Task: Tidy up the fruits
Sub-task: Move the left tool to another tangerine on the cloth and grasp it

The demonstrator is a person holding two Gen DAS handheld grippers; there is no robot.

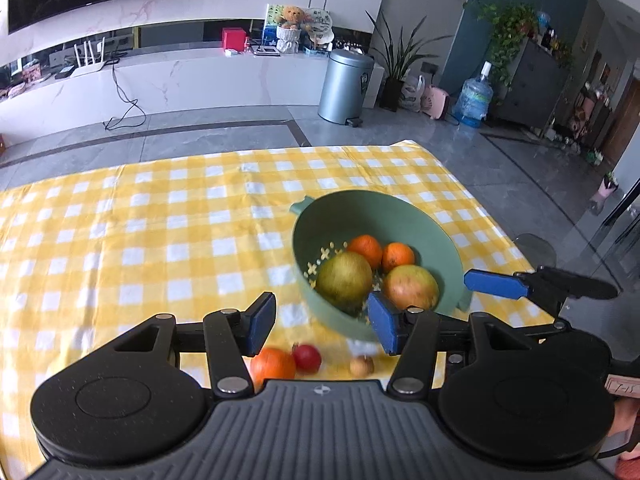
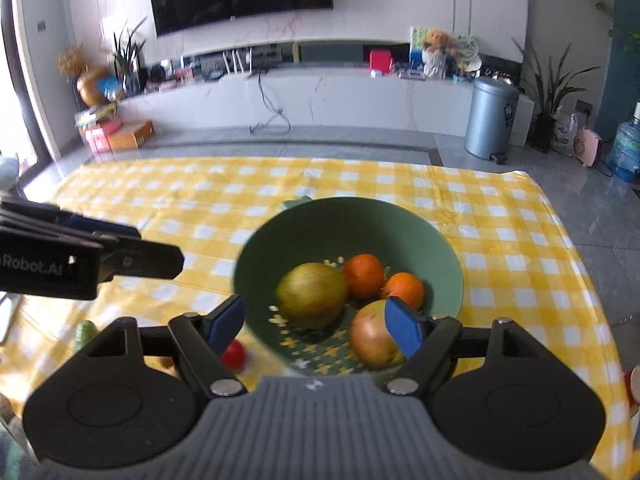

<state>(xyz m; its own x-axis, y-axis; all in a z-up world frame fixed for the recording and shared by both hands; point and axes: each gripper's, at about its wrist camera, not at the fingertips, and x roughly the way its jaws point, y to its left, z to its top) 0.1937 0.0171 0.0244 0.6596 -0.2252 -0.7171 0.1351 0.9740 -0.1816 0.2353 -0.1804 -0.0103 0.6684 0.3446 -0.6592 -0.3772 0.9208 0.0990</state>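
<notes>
Yellow-and-white checked cloth (image 1: 160,216) covers the table in the left wrist view. On it, right of centre, stands a green bowl (image 1: 424,220) with a small handle on its far left rim. Inside lie four fruits: a greenish pear (image 1: 345,278) at the near left, a reddish-yellow apple (image 1: 412,286) at the near right, and two oranges (image 1: 365,249) side by side behind them. The left gripper (image 1: 322,326) hangs in front of the bowl with its blue pads apart and nothing between them. Below the pads, on the cloth near the bowl, sit an orange fruit (image 1: 272,364), a small red fruit (image 1: 307,358) touching it, and a small tan fruit (image 1: 362,366) a little to the right. At the right edge, one blue pad of the right gripper (image 1: 496,285) reaches in just beside the bowl's rim.

In the right wrist view the same bowl (image 2: 320,220) fills the middle, blurred. The right gripper (image 2: 318,328) has its pads spread wide; the right pad overlaps the apple (image 2: 372,342) in the picture, but I cannot tell whether it touches. The pear (image 2: 312,294) and oranges (image 2: 363,274) lie further in. A red fruit (image 2: 234,354) sits on the cloth left of the bowl, and something green (image 2: 85,332) lies further left. The left gripper's black body (image 2: 80,260) enters from the left.
</notes>
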